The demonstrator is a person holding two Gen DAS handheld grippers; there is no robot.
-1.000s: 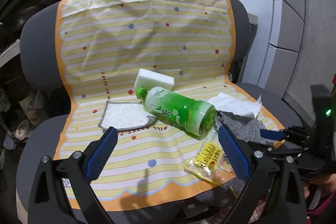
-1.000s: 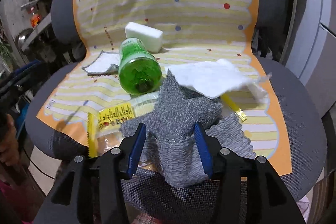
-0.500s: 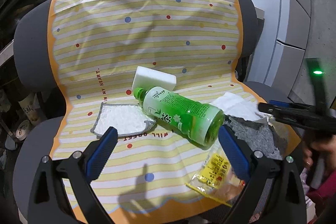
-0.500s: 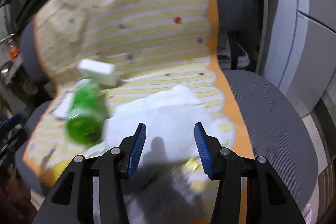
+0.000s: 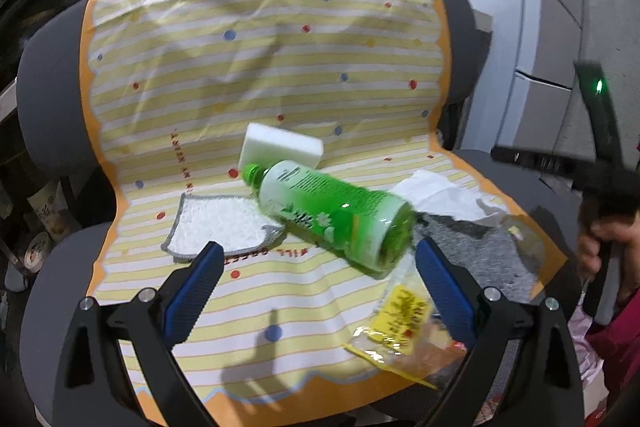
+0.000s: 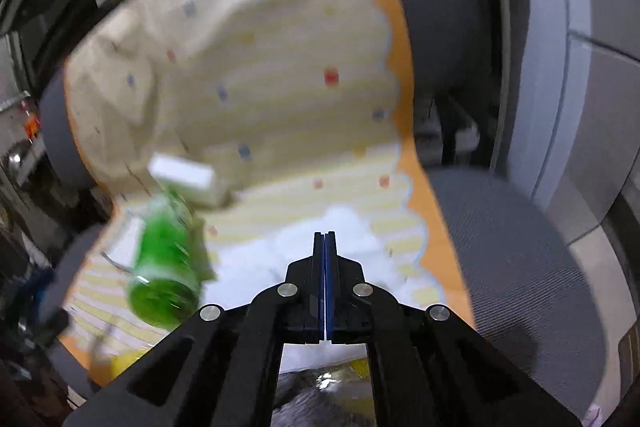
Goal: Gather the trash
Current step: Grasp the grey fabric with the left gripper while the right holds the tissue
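My right tongs [image 6: 324,239] are pinched fully together, gripping nothing, over the white tissue [image 6: 344,227]. My left tongs [image 5: 316,267] gape wide and empty before the green bottle [image 5: 332,211] lying on the chair [image 5: 52,267].

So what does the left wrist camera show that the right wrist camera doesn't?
Only the left wrist view shows the left claw, open over the striped cover, the white cloth with grey edging, the yellow snack wrapper's label, and a hand gripping the other tool. Only the right wrist view shows the right claw, shut with nothing between its pads, above the white tissue. Both show the green bottle, the white sponge block and the grey chair.
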